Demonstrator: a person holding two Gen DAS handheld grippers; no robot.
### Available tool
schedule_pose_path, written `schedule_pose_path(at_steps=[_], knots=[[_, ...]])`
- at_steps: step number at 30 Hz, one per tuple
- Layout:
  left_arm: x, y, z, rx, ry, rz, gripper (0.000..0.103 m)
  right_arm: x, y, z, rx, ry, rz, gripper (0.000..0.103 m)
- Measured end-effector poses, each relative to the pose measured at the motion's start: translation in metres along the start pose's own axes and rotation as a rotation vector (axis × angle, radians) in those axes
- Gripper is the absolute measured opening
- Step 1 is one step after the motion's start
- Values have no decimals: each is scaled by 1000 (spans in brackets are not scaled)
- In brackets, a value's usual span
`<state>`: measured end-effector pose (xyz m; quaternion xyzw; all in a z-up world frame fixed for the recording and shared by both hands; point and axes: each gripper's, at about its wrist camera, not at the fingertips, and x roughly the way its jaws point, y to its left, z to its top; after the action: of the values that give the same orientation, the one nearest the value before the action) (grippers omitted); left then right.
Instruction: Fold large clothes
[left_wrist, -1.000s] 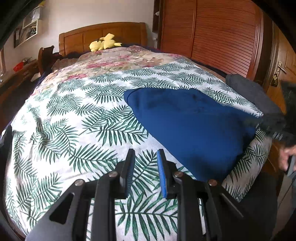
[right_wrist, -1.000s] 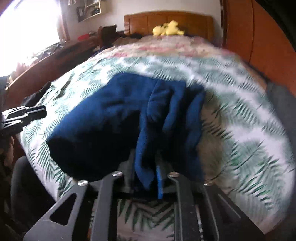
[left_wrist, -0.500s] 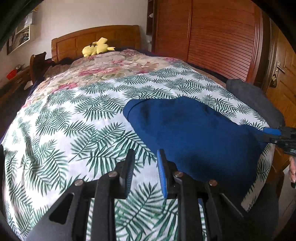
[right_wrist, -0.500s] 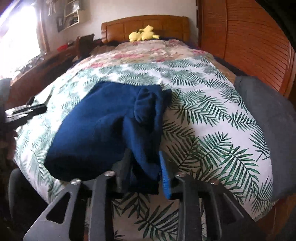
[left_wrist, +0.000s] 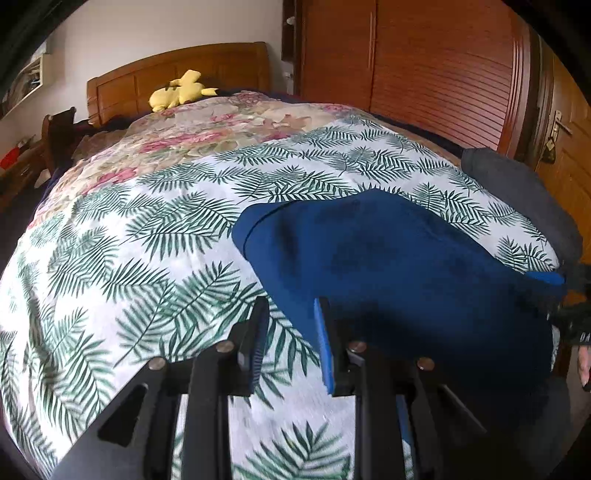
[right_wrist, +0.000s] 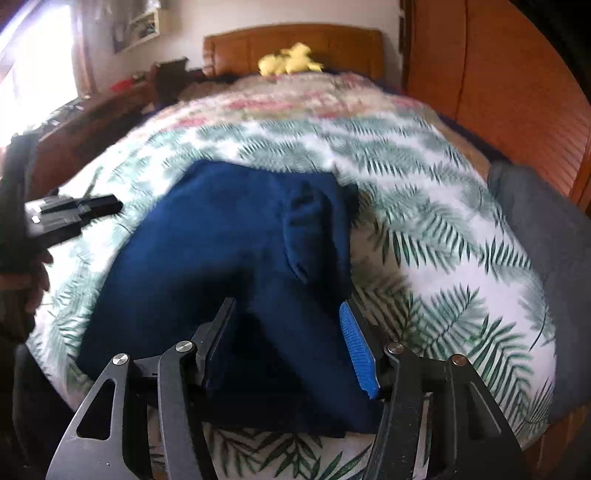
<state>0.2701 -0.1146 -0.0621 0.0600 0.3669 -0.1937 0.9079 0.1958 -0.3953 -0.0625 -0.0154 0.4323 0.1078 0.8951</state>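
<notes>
A dark blue garment (left_wrist: 388, 266) lies folded on the palm-leaf bedspread (left_wrist: 155, 243) near the foot of the bed; it also shows in the right wrist view (right_wrist: 229, 258). My left gripper (left_wrist: 291, 332) is open and empty, just left of the garment's near edge. My right gripper (right_wrist: 288, 332) is open, its fingers apart on either side of the garment's near end, no longer clamped on the cloth. The left gripper also shows at the left of the right wrist view (right_wrist: 74, 210).
A grey cushion (left_wrist: 524, 199) lies at the bed's right edge. A yellow plush toy (left_wrist: 181, 90) sits by the wooden headboard (left_wrist: 177, 74). A wooden wardrobe (left_wrist: 424, 66) stands right of the bed. A dark desk (right_wrist: 85, 122) runs along the left.
My right gripper has laid the blue garment down on the bed and opened its jaws. My left gripper has moved right, closer to the garment's edge.
</notes>
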Motion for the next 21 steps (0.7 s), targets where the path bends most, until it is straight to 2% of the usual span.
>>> schedule_pose_path(at_steps=[2, 5, 8, 16, 21], knots=[[9, 2, 5, 8, 6, 4, 22, 9, -7, -10, 25, 26, 13, 64], [25, 8, 13, 8, 23, -2, 23, 13, -14, -20, 72, 23, 1, 75], [48, 17, 21, -2, 58, -3, 23, 15, -21, -24, 127, 22, 14, 80], [88, 30, 35, -11, 113, 0, 27, 21, -18, -27, 120, 32, 31, 80], [113, 34, 41, 6, 154, 35, 31, 22, -18, -27, 112, 23, 37, 81]])
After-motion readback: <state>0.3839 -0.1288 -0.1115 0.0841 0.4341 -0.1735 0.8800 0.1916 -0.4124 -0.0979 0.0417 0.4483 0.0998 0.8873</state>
